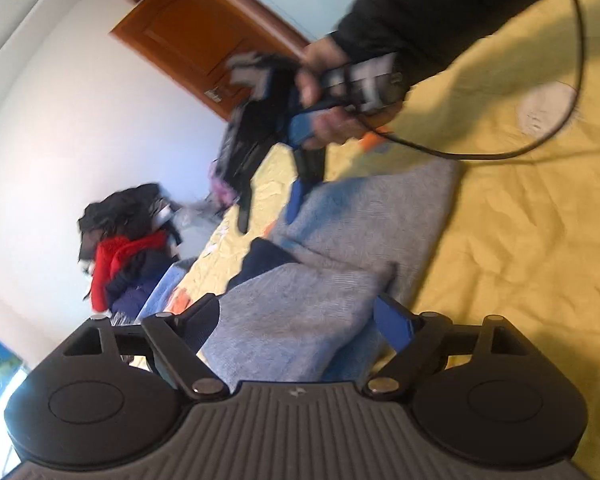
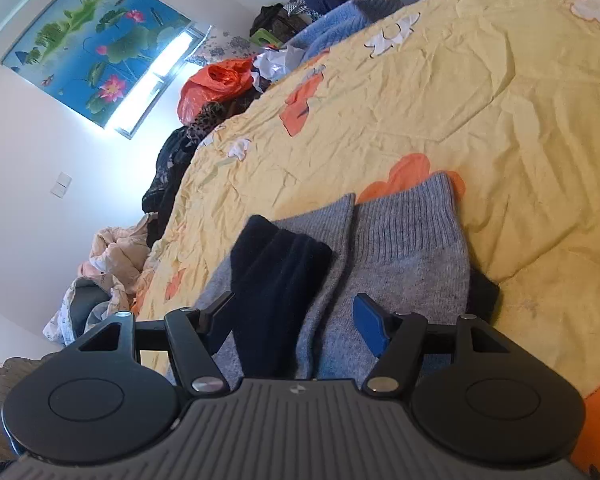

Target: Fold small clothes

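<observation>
Both grippers stand with jaws spread wide and nothing clamped: our left gripper straddles a raised fold of cloth, our right gripper hangs low over the same garment. Largest around us is the bed with its yellow flowered cover, and on it, near its edge, lies the grey sweater, partly folded, its ribbed hem toward the middle of the bed. A dark collar lies atop the grey. We judge the knit soft, light and limp; it will sag and stretch if pinched mid-panel, so we would take it at the ribbed hem or a folded edge.
</observation>
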{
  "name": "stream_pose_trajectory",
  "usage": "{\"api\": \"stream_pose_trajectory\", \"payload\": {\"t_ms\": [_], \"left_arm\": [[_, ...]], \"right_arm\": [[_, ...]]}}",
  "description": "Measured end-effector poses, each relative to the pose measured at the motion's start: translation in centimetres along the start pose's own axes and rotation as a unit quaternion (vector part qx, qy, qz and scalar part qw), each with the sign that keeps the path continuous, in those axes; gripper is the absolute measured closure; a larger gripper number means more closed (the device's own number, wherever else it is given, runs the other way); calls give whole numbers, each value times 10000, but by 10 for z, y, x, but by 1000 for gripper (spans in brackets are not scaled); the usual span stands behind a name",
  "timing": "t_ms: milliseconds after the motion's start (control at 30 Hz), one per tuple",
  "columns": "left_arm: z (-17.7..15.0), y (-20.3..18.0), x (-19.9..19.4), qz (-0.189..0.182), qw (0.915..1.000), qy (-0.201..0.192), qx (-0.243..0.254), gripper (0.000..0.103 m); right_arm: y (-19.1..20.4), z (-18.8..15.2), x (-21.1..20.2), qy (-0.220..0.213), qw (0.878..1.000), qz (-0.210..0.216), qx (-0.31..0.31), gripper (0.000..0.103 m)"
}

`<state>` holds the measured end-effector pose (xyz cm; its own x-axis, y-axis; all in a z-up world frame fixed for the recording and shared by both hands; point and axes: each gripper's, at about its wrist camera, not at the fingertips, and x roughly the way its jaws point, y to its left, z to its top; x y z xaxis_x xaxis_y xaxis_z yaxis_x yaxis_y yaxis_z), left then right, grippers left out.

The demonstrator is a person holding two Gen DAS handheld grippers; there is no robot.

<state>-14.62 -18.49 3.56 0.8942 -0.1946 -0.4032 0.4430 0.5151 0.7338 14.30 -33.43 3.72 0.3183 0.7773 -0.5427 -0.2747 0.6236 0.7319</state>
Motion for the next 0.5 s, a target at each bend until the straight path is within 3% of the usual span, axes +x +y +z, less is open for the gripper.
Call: {"api": "stream_pose_trajectory", "payload": {"t_ms": [233, 367, 433, 500], "left_arm": [[-4, -11, 26, 69, 9977, 428, 520, 19], [-8, -12, 31, -20, 9967, 403, 698, 22], [-6, -13, 36, -47, 9967, 450, 670, 42], [-4, -14, 42, -94, 9968, 478, 641, 70]], "right_arm": [[2, -3, -1, -28, 10000, -53, -1, 34], [-3, -5, -5, -50, 9999, -93, 58, 34], [-5, -4, -4, -55, 9999, -93, 93, 34], [-4, -3, -2, -52, 9999, -97, 83, 34]]}}
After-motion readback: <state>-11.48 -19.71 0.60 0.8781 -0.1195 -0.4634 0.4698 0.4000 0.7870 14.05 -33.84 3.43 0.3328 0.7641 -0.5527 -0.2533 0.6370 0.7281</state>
